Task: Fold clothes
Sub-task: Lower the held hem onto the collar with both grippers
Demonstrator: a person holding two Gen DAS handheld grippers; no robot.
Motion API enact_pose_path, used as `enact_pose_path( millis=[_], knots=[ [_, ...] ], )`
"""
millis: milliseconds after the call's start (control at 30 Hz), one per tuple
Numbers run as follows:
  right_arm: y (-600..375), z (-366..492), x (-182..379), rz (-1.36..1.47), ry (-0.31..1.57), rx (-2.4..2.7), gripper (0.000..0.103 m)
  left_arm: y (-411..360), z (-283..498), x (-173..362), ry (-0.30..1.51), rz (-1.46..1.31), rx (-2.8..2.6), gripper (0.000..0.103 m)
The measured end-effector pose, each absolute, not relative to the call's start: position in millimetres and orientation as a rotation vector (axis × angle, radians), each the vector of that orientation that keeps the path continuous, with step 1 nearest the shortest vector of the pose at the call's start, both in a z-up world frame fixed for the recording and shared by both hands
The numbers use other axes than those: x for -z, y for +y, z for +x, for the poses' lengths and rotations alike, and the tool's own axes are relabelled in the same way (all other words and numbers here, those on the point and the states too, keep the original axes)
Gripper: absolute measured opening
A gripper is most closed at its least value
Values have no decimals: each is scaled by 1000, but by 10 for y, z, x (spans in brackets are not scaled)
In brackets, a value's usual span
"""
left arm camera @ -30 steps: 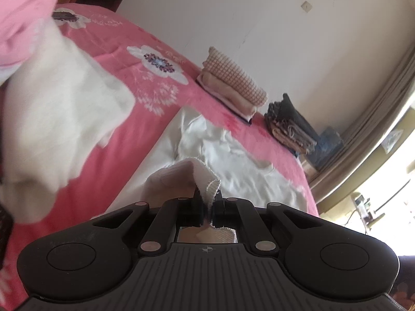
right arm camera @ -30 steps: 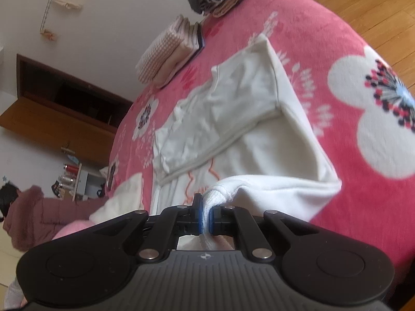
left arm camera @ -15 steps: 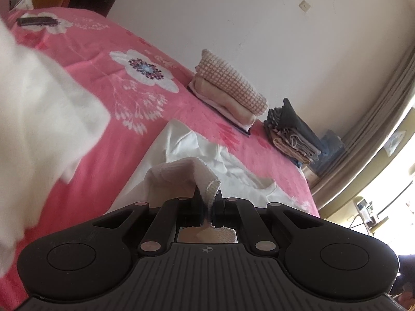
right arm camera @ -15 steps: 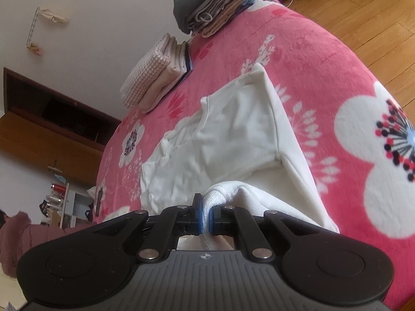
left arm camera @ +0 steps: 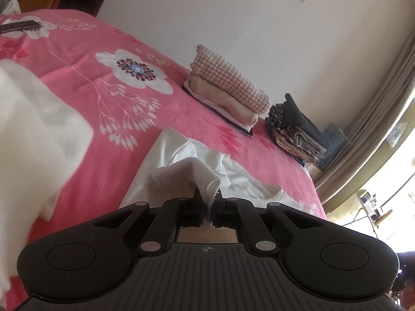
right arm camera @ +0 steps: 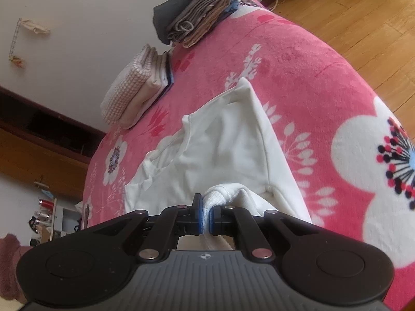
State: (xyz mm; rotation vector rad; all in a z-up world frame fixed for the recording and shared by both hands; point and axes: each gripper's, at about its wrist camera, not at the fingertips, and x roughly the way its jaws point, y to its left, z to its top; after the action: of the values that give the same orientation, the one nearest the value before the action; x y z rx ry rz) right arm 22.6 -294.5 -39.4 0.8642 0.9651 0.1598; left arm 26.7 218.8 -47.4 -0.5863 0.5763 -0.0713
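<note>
No container shows in either view; the clothes lie straight on the bed (right arm camera: pixel 324 83), on its pink flowered blanket. Two folded stacks stand by the wall: a checked stack (left arm camera: pixel 228 96) and, just beside it, a grey stack (left arm camera: pixel 295 129).

The shirt (right arm camera: pixel 220 153) is white and lies flat in the middle of the bed, with a few creases near the neckline and one sleeve folded along the side. Its near edge is lifted by both grippers. The left gripper (left arm camera: pixel 208 207) is clamped on a ribbed hem corner that stands up in a small peak between its fingers. The right gripper (right arm camera: pixel 205 215) is closed on a thick bunched roll of the same edge.

At the left of the left wrist view hangs a blurred white cloth (left arm camera: pixel 33 150), close to the lens.

Compared with a second ago, both grippers keep the same pinch, but the views have tipped forward: more of the bed and the floor (right arm camera: pixel 363 13) shows, and the shirt looks smoother.
</note>
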Motion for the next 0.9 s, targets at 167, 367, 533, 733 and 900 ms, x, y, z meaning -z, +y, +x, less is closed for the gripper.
enact_pose_path(
  millis=[167, 367, 533, 733, 900],
  knots=[
    [-2947, 424, 461, 882, 941, -136, 5, 2171, 539, 481, 586, -548, 104, 3],
    [-2992, 821, 548, 901, 902, -119, 5, 2195, 981, 518, 604, -538, 121, 3],
    [-3030, 1152, 620, 917, 870, -104, 5, 2279, 1365, 618, 620, -562, 103, 3],
    [-3066, 1559, 737, 940, 841, -86, 5, 2327, 1763, 793, 646, -588, 76, 3],
    [-3037, 1871, 891, 946, 840, -73, 5, 2366, 1964, 903, 665, -602, 63, 3]
  ],
)
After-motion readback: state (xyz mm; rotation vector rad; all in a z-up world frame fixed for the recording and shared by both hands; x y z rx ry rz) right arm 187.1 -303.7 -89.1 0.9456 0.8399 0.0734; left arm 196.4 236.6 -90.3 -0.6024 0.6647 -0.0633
